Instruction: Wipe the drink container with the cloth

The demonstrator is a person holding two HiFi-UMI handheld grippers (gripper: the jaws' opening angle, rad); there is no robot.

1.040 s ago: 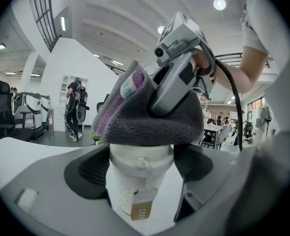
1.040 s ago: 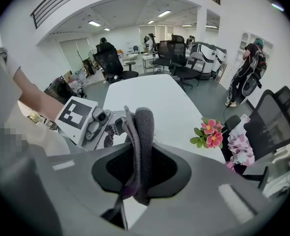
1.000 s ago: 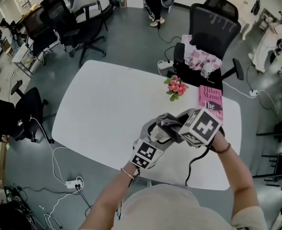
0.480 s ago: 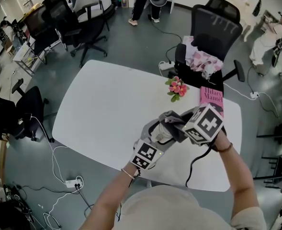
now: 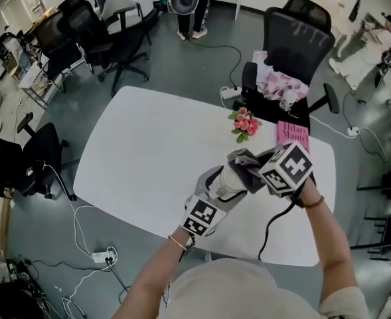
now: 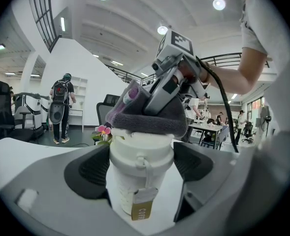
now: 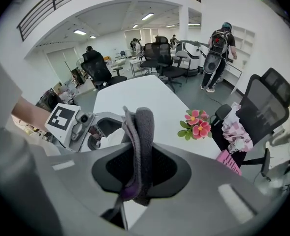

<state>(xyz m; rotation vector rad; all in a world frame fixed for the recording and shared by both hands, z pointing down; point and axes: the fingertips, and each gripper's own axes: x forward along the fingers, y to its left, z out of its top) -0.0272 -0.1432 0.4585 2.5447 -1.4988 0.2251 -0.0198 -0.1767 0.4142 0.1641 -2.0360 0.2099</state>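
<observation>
A white lidded drink cup [image 5: 227,181] with a small paper tag [image 6: 141,209] is held above the white table [image 5: 142,158]. My left gripper [image 5: 223,182] is shut on it, a pad on each side of its body. My right gripper [image 5: 253,167] is shut on a folded grey cloth [image 5: 243,161] and comes steeply down from the right. The cloth [image 6: 147,122] lies across the top of the cup's lid [image 6: 141,149]. In the right gripper view the cloth [image 7: 137,146] stands pinched between the jaws, and the left gripper [image 7: 71,124] shows behind it.
Pink flowers [image 5: 245,121] and a pink book [image 5: 292,131] lie on the table's far right side. A black office chair [image 5: 295,42] with pink fabric stands behind it. A person [image 6: 59,104] with a backpack walks in the background. The table's left half is bare.
My right gripper has slid to the right with the cloth, so more of the white lid shows. The left gripper and the cup have stayed put.
</observation>
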